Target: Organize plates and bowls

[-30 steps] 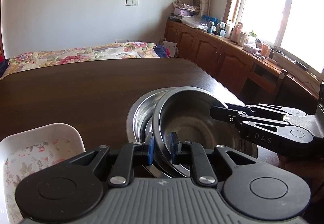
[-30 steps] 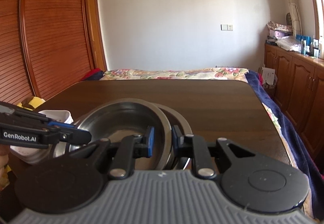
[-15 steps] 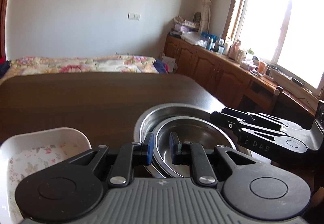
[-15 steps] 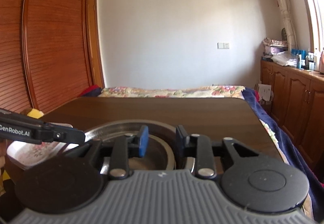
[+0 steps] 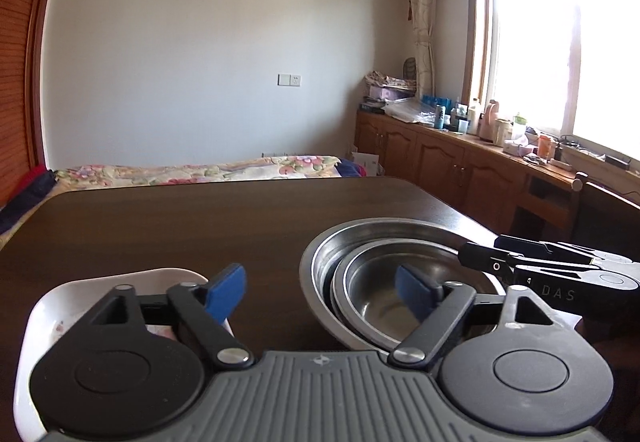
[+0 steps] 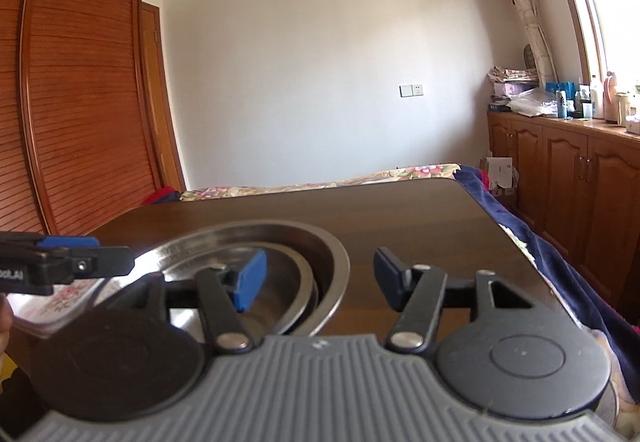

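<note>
A stack of nested steel bowls (image 5: pixel 360 242) (image 6: pixel 320 242) rests on the dark wooden table (image 5: pixel 180 226) (image 6: pixel 420 218), a smaller bowl (image 5: pixel 384 306) inside a larger one. My left gripper (image 5: pixel 320 292) is open with nothing in it, its right pad over the bowls and its left pad above a white floral dish (image 5: pixel 36 318). My right gripper (image 6: pixel 318 280) is open too, its left pad over the bowls' right rim. Each gripper shows in the other's view: the right gripper (image 5: pixel 480 256) beside the bowls, the left gripper (image 6: pixel 96 256) at the left edge.
The white floral dish (image 6: pixel 52 302) lies left of the bowls near the table's front edge. A bed with a floral cover (image 5: pixel 200 170) stands beyond the table. Wooden cabinets (image 5: pixel 440 158) with bottles run along the right wall, and a slatted wardrobe (image 6: pixel 80 102) stands at the left.
Both grippers have let go of the smaller steel bowl and opened wide. It now sits nested level in the larger bowl. Both cameras have tilted up and drawn back.
</note>
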### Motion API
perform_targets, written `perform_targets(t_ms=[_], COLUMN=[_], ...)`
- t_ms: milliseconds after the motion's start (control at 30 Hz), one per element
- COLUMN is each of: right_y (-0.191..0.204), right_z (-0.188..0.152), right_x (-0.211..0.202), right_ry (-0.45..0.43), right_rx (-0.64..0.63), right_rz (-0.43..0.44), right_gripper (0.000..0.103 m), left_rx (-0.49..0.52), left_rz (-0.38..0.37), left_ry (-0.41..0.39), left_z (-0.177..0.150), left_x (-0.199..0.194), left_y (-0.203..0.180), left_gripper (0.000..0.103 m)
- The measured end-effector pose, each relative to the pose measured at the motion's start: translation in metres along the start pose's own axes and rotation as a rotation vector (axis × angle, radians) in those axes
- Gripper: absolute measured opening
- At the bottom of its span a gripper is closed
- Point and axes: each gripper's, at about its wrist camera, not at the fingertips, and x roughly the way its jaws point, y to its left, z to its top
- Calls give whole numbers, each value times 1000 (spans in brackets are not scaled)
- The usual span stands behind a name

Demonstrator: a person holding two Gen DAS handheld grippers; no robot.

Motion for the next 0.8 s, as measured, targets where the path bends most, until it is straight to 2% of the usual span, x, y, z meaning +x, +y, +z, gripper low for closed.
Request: perform_targets(t_ms=[67,167,233,300,533,633,800], right_y=[0,0,1,0,-1,0,1], right_z=[-3,-8,-10,-12,-10,-10,-9], right_x=[1,4,6,5,6,6,7], right_ry=[2,12,17,14,23,24,31], right_rx=[2,9,13,34,54,56,44], right_rz=[0,3,3,19,38,39,45], right_gripper=[71,72,72,73,73,69,49], left_rx=[17,10,12,20,4,2,-4], left_rz=[4,-4,-9,-12,-21,-29,-54], left_ry=[3,22,37,50,68,73,90], left_z=[-5,-9,-12,-12,-15,-15,-15], left_x=[1,5,7,9,13,13,13], left_y=[-2,-3,-4,-6,-8,-10,-12], left_gripper=[86,84,73,68,60,56,42])
